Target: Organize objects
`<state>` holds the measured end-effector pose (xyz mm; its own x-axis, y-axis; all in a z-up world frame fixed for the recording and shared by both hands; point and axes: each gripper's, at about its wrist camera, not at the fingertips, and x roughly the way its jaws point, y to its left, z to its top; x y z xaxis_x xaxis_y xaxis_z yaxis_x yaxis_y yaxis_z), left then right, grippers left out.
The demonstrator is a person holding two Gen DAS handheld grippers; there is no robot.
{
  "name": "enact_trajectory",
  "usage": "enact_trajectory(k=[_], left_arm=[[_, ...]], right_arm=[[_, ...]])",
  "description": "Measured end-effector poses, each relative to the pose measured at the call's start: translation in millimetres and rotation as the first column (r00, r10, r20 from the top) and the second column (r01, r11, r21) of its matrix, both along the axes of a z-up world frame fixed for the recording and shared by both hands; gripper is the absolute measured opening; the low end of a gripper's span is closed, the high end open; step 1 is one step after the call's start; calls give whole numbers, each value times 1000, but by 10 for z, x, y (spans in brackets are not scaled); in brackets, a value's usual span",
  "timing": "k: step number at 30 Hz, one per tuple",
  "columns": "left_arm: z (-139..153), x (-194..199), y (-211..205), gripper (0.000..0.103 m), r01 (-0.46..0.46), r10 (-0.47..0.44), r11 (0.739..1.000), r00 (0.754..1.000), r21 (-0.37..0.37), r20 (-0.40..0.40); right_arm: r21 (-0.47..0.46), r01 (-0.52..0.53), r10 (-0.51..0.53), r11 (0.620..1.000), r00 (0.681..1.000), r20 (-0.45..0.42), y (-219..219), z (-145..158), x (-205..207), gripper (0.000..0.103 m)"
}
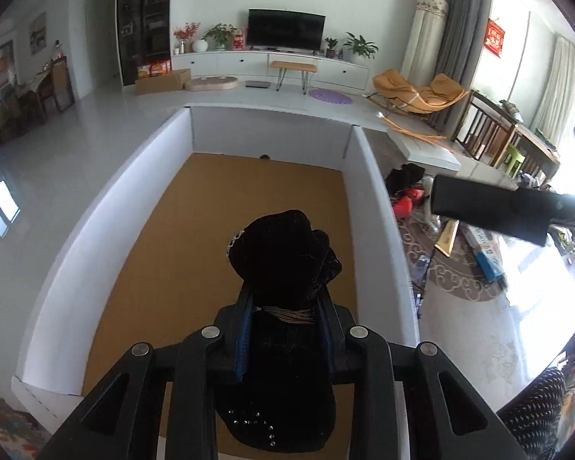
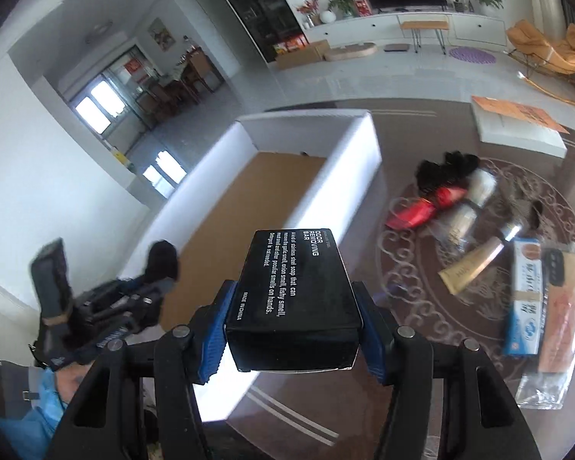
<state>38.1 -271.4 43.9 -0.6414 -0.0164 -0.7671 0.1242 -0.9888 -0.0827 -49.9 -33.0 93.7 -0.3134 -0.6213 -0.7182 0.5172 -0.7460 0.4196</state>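
Above a white cardboard box with brown floor, left gripper pinches a black velvet pouch; right gripper pinches a black soap carton. Lowering and releasing both inside seems next.

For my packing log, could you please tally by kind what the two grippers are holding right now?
Black velvet pouch: 1, in the left gripper
Black odor-removing-bar box: 1, in the right gripper
Total: 2
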Motion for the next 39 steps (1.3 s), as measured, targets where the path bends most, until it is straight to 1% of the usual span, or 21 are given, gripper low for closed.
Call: enact_trajectory(k=[2,4,5,6,7,8,9,10,13,15,17,19,21,22,26,27,29,31,33,36,39], left_arm=[[-103,-34,-147,29,-42,42,999,999,-12,29],[-204,-64,-273,29,-79,80,997,995,-10,58],[-246,-67,-322,32,-105,106,994,991,-22,75],[-287,-84,-358,40,-128,132,991,987,-44,94],[-324,-102,-386,48,-150,158,986,981,-75,112],[-345,-98,-407,70,-169,180,981,976,-98,119],[-341,-81,-419,87,-187,199,976,974,-110,112],[-311,-43,-420,88,-200,210,974,973,-110,91],[-151,76,-300,88,-190,191,979,982,-75,11],[-19,134,-74,88,-143,140,989,989,-48,-48],[107,149,257,88,-38,38,999,996,-7,-85],[151,137,709,89,103,-100,994,991,23,-89],[80,86,1203,98,224,-222,974,973,30,-62],[-3,64,1437,99,272,-270,962,962,28,-44],[-561,-74,2241,99,377,-378,926,923,35,70],[-719,-117,2382,99,387,-389,921,916,40,96],[-944,-179,2620,98,398,-400,916,908,37,128],[-1061,-243,2797,98,402,-401,915,907,19,129],[-1127,-336,2899,98,404,-401,915,907,0,129],[-1186,-427,2980,98,398,-392,917,909,-17,145],[-1202,-502,3036,99,398,-386,915,912,-70,139]], right_arm=[[-20,-43,42,999,999,-34,-404,125,84,59],[-19,-90,90,996,996,-29,-802,100,130,59],[-16,-113,113,993,994,-15,-986,41,162,59],[3,-124,124,992,992,0,-1141,-38,199,60],[34,-112,112,993,994,1,-1253,-113,235,65],[77,-96,96,992,995,2,-1334,-183,265,88],[100,-90,91,991,996,-6,-1365,-230,303,95],[92,-88,91,992,995,-28,-1338,-241,358,97],[124,-27,45,992,988,-149,-1038,-213,546,97],[148,84,-44,985,966,-254,-693,-215,676,101],[175,220,-149,960,927,-344,-278,-329,779,103],[224,347,-247,911,893,-376,148,-572,824,103],[299,467,-356,832,863,-359,595,-904,800,103],[327,516,-411,792,846,-340,826,-1065,790,103],[376,654,-582,657,757,-299,1654,-1448,837,103],[373,677,-632,634,732,-255,1836,-1480,821,103],[318,706,-687,633,702,-189,2068,-1479,841,103],[335,722,-707,605,681,-192,2135,-1504,863,103],[342,720,-714,604,679,-171,2156,-1561,857,103],[379,723,-722,578,669,-176,2172,-1651,842,103],[393,734,-734,554,654,-185,2160,-1689,839,103]])
